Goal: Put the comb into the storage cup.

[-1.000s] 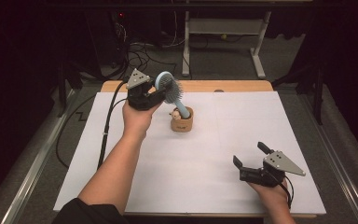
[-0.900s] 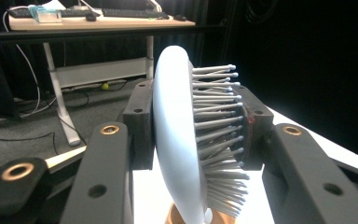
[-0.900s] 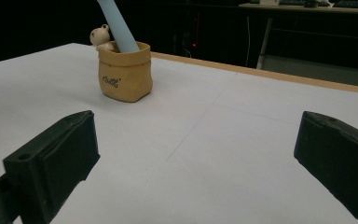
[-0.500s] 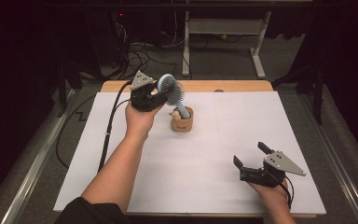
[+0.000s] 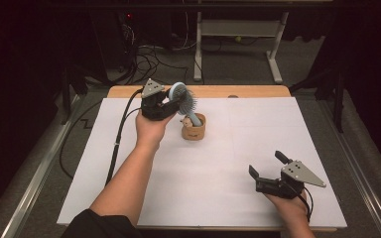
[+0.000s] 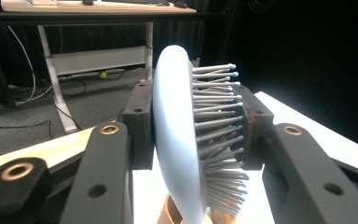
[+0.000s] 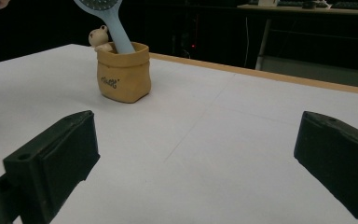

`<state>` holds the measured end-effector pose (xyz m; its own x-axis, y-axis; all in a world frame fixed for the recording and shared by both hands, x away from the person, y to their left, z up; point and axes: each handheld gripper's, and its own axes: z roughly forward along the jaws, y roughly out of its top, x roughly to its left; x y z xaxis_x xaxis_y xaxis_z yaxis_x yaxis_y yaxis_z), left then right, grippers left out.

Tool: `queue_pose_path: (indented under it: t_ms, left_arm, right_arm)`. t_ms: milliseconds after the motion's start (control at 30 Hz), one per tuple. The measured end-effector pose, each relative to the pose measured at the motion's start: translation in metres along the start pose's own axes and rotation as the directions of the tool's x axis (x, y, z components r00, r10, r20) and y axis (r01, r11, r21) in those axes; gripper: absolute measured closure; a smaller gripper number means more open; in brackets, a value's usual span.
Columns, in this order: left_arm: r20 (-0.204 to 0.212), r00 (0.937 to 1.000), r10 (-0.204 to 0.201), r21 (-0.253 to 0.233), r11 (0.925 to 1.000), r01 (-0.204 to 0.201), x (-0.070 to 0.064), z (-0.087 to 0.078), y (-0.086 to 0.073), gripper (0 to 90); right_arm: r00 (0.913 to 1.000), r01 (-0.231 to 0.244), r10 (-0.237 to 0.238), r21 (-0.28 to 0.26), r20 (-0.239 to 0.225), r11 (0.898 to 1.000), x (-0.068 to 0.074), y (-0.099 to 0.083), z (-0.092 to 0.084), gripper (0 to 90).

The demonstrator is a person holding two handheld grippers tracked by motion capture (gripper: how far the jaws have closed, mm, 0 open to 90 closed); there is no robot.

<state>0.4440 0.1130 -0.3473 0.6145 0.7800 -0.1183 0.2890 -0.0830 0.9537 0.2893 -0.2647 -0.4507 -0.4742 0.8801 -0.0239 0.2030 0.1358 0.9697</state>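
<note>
left gripper [image 5: 171, 103]: clamped on head of pale blue hairbrush [image 5: 183, 99], upper centre-left of high view; one pad on smooth back, other on bristles | brush handle slants down-right into tan pouch-shaped holder [image 5: 194, 130] on white table sheet [image 5: 228, 148] | right gripper [image 5: 268, 166]: jaws spread wide, nothing between, lower right, well apart from brush

A white-topped table [image 5: 129, 163] carries a small tan pot [image 5: 194, 128].

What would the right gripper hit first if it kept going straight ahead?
Bare table at first. The right gripper is open, and the pot holding the brush sits left of its line, so probably nothing.
</note>
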Motion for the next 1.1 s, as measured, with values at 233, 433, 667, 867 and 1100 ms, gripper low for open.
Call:
queue_pose_path:
  t_ms: [233,433,667,867,1100]
  left_arm:
    - [0.003,1.0000,-0.005,0.002,1.0000,0.005,-0.0004,0.0030,-0.0040,57.8]
    - [0.001,1.0000,-0.006,0.001,1.0000,0.006,-0.0008,0.0046,-0.0042,57.7]
    - [-0.002,1.0000,-0.002,-0.002,1.0000,0.002,-0.0019,0.0056,-0.0050,57.3]
    - [0.001,1.0000,0.004,-0.002,1.0000,-0.004,-0.0022,0.0057,-0.0051,56.6]
    - [0.001,1.0000,-0.001,-0.002,1.0000,0.001,-0.0014,0.0066,-0.0053,54.5]
  right_arm:
    - [1.0000,0.001,-0.001,0.001,0.000,1.000,0.0003,-0.0002,0.0005,0.5]
    - [1.0000,0.002,-0.002,0.002,0.000,1.000,0.0002,-0.0002,0.0004,0.5]
    - [1.0000,0.002,-0.002,0.003,-0.002,1.000,0.0007,-0.0002,0.0004,0.5]
    - [1.0000,0.002,-0.002,0.004,-0.001,1.000,0.0009,-0.0005,0.0006,0.5]
    - [1.0000,0.004,-0.004,0.005,-0.001,1.000,0.0011,-0.0005,0.0009,0.5]
